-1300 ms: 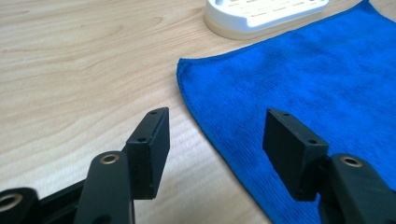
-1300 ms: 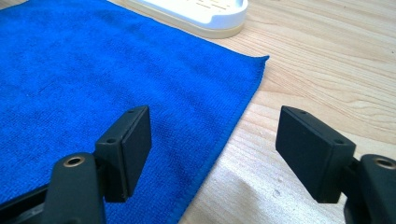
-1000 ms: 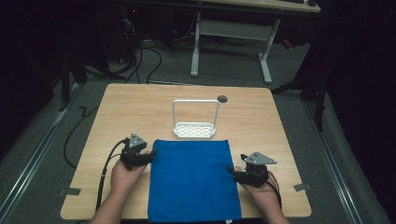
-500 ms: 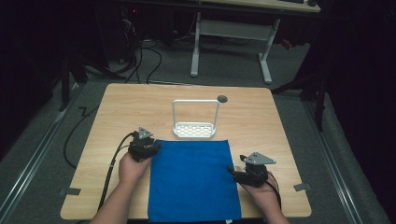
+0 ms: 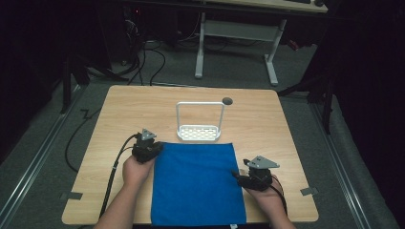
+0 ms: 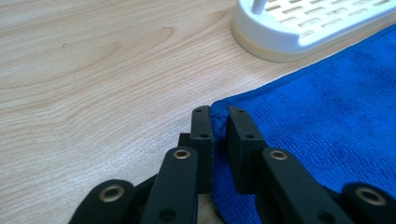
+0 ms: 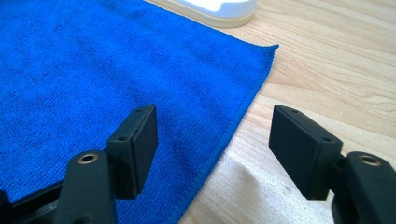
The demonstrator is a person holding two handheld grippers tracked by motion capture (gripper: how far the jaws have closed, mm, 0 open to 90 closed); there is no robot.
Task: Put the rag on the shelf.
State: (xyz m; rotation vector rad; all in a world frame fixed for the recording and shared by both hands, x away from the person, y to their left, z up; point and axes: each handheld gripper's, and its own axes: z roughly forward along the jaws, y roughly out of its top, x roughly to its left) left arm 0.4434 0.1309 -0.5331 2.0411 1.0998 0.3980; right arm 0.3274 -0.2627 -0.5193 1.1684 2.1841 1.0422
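A blue cloth (image 5: 198, 183) lies flat on the near half of the wooden table (image 5: 129, 109). My left gripper (image 5: 155, 148) is at the cloth's far left corner. In the left gripper view its jaws (image 6: 219, 112) have just been closing and now pinch that corner of the cloth (image 6: 327, 121) between the pads. My right gripper (image 5: 237, 174) rests at the cloth's right edge. In the right gripper view it (image 7: 212, 121) stands open, its jaws have just been closing slightly, and the hem of the cloth (image 7: 93, 56) runs between them untouched.
A white slotted rack (image 5: 199, 133) with a tall wire handle stands right behind the cloth's far edge, close to both grippers' views (image 6: 289, 32) (image 7: 210, 9). A round hole (image 5: 228, 100) sits in the tabletop behind it. Bare wood lies left, right and beyond.
My left hand has moved away from me along the cloth's left edge to its far corner, and its jaws have closed there. The right hand has stayed where it was.
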